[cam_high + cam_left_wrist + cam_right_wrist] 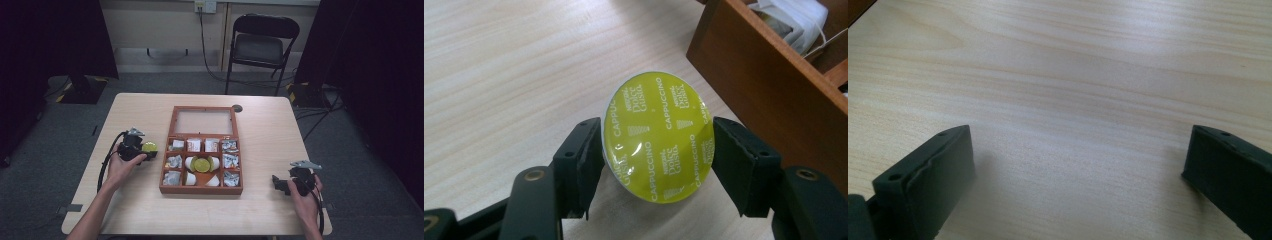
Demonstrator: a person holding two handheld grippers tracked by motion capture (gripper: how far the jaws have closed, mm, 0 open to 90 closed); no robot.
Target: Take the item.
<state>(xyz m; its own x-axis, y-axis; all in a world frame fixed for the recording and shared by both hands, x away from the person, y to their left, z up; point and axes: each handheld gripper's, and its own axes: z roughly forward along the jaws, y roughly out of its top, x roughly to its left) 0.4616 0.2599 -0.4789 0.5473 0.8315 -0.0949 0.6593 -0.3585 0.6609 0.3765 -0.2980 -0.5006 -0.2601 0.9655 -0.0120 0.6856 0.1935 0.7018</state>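
High view, progress: I held one round yellow-green foil-lidded coffee capsule (149, 147) in my left gripper (145, 148), just left of the brown wooden compartment box (201, 190); I judged it either freshly lifted out or about to go in, so the carry was mid-way and the placing was left to do.
High view, box: another yellow-green capsule (201, 164) sat in the middle compartment among white capsules (190, 179), with silver and white sachets (230, 161) in the side and far cells.
High view, right side: my right gripper (279, 183) rested near the table's near right corner, well apart from the box.
Left gripper view, grip: the jaws were closed partway on the capsule (659, 137), one pad on each side of its rim, lid facing the camera and tilted.
Left gripper view, place: the capsule hung over the pale wooden table (499, 75), the box wall (769, 80) just to its right.
Right gripper view, state: my jaws stood wide apart with nothing between them, bare table (1073, 75) beneath.
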